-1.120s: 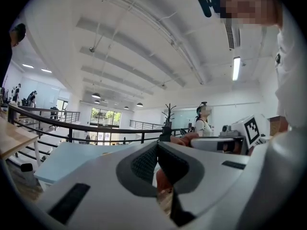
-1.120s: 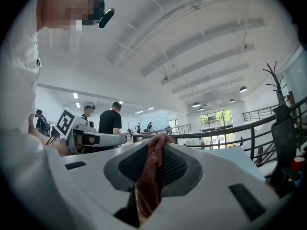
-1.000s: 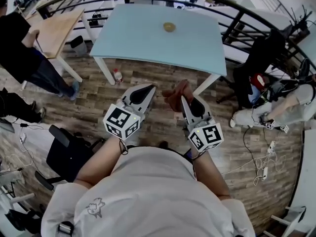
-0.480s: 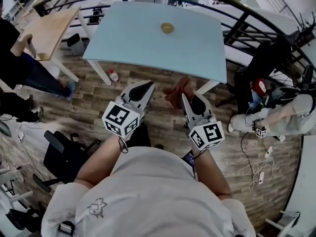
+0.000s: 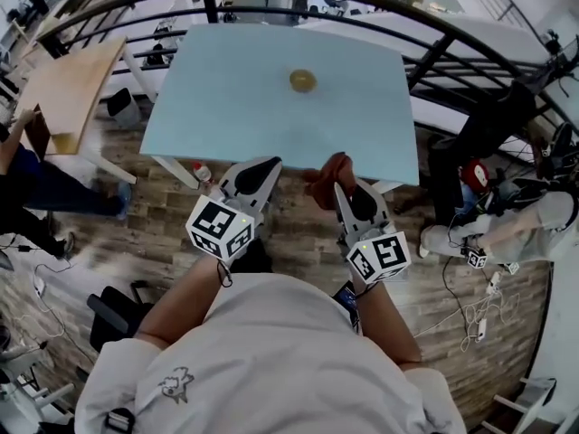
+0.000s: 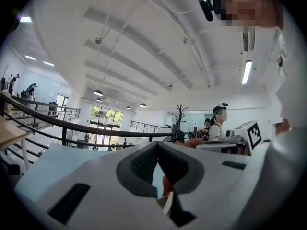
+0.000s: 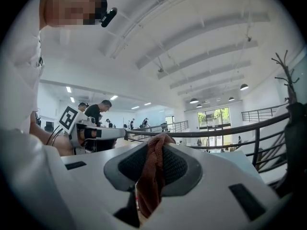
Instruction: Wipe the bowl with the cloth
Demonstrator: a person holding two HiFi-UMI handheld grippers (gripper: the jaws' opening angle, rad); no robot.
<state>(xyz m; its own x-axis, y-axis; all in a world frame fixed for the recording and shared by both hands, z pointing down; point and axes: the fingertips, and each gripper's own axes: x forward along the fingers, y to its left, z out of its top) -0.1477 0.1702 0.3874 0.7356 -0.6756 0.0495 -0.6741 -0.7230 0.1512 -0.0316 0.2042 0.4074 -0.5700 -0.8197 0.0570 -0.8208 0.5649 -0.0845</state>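
- We saw a small pale print on the wearer's shirt (image 5: 174,380), nearest the camera, too small to read as writing.
- We counted two marker cubes, one on each gripper, the left cube (image 5: 220,228) and the right cube (image 5: 378,258). Both bore black-and-white square patterns and no letters we could read.
- The left gripper (image 5: 262,166) had its jaws together with nothing caught between them, as its own view also showed (image 6: 158,174).
- The right gripper (image 5: 341,186) was clamped on the cloth (image 5: 327,172). This one reddish-brown cloth was bunched between the pads and stood up past them in that gripper's view (image 7: 152,171).
- The two grippers sat side by side, apart from each other, with their tips at the near edge of the light blue table (image 5: 235,107).
- One small bottle (image 5: 201,172), possibly red-capped, stood on the floor by the table's near left leg.
- Cables (image 5: 479,306) trailed over the wooden floor to the right, and a black chair (image 5: 113,310) stood to the left.
- The one bowl (image 5: 303,80), small and yellowish, sat on the far half of the table, well apart from both grippers, with bare tabletop all round it.
- A wooden table (image 5: 68,89) stood to the left, and a dark curved railing (image 5: 434,43) ran behind the blue table's far edge.
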